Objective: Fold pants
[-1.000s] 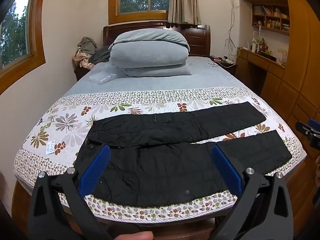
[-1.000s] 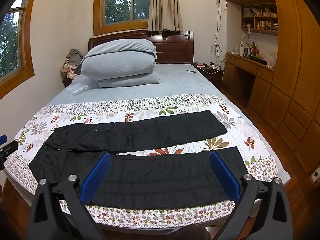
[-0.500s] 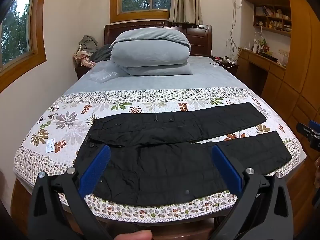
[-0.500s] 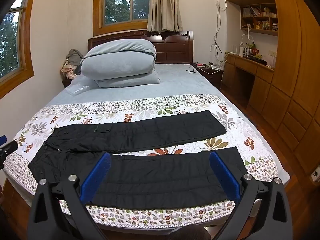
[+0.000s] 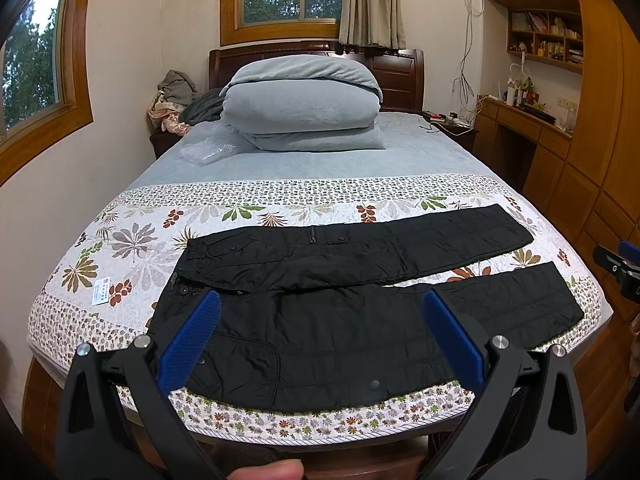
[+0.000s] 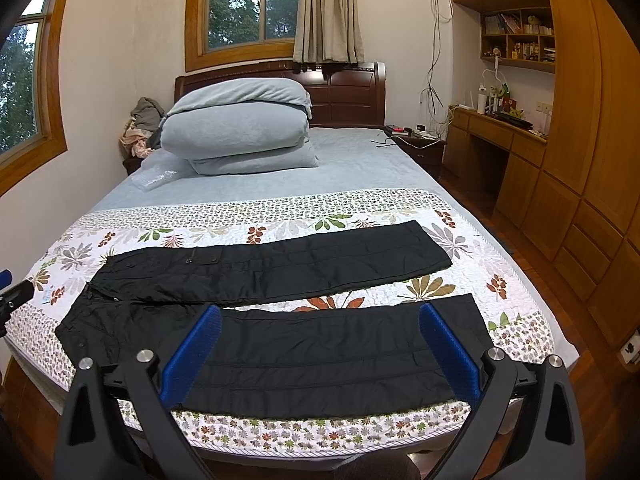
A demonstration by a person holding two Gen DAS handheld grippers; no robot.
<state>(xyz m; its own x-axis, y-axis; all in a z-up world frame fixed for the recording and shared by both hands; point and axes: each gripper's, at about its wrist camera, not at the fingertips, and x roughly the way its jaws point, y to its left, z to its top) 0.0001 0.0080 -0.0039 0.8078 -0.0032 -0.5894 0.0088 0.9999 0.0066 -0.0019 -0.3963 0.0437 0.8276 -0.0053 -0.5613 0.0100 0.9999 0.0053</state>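
Observation:
Black pants point(image 5: 344, 312) lie flat across the near end of the bed, waist to the left, the two legs spread apart toward the right; they also show in the right wrist view point(image 6: 304, 344). My left gripper point(image 5: 320, 320) is open and empty, held above the near edge over the waist and near leg. My right gripper point(image 6: 320, 324) is open and empty, held over the near leg. Each gripper's tip shows at the edge of the other's view.
The pants lie on a floral quilt point(image 5: 132, 240) over the bed point(image 5: 320, 164). A folded grey duvet point(image 5: 304, 108) and a plastic bag point(image 5: 208, 150) sit at the headboard end. Wooden desk and cabinets point(image 6: 560, 184) stand right. A wall runs left.
Both grippers have barely shifted; the views are almost unchanged. The pants have not moved.

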